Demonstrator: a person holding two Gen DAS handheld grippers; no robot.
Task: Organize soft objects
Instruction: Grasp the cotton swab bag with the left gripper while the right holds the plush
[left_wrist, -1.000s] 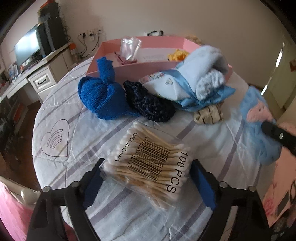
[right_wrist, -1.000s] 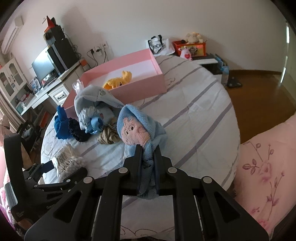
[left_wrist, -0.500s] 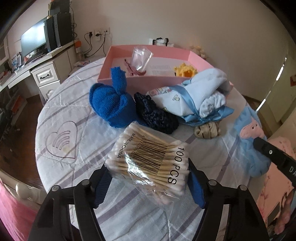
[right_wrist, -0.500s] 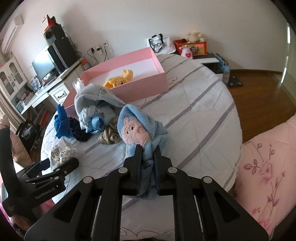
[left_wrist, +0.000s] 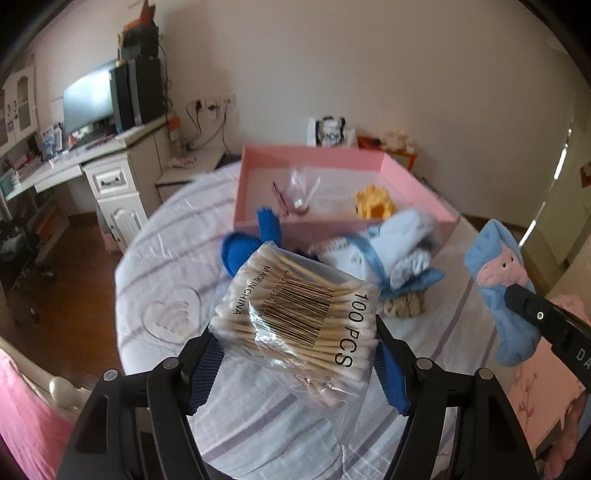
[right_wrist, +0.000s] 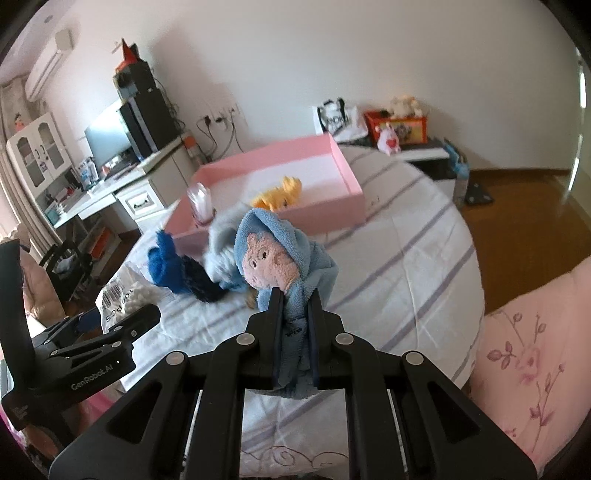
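Left wrist view: the left gripper (left_wrist: 299, 354) is clamped on one clear bag of cotton swabs (left_wrist: 295, 314), its two blue-padded fingers (left_wrist: 205, 363) pressing the bag's sides, and the bag is raised above the striped tablecloth (left_wrist: 159, 258). The print on the bag reads "100 PCS" and "MADE IN CHINA", with one barcode between them.

On the cloth beyond the bag lies a cluster of soft things just in front of one pink tray (left_wrist: 413, 173): one bright blue knitted piece (left_wrist: 240, 251), one dark knitted piece (right_wrist: 201, 282) touching it, one pale blue bundle tied with ribbon (left_wrist: 391, 251), and one beige scrunchie (left_wrist: 402, 304) just beside the bundle. Inside the tray sit two things: one yellow plush toy (left_wrist: 373, 205) and one small clear plastic bag (left_wrist: 301, 188).

Right wrist view: the right gripper (right_wrist: 295, 314) is squeezed shut on one light blue towel with a pink cartoon face (right_wrist: 280, 262), gripping its lower folds so that the face stands up above the fingertips, lifted off the cloth and in front of the tray's near wall. In the left wrist view the same towel hangs at the right edge, apart from the cluster.

One pink floral cushion (right_wrist: 535, 350) lies at the table's right side.
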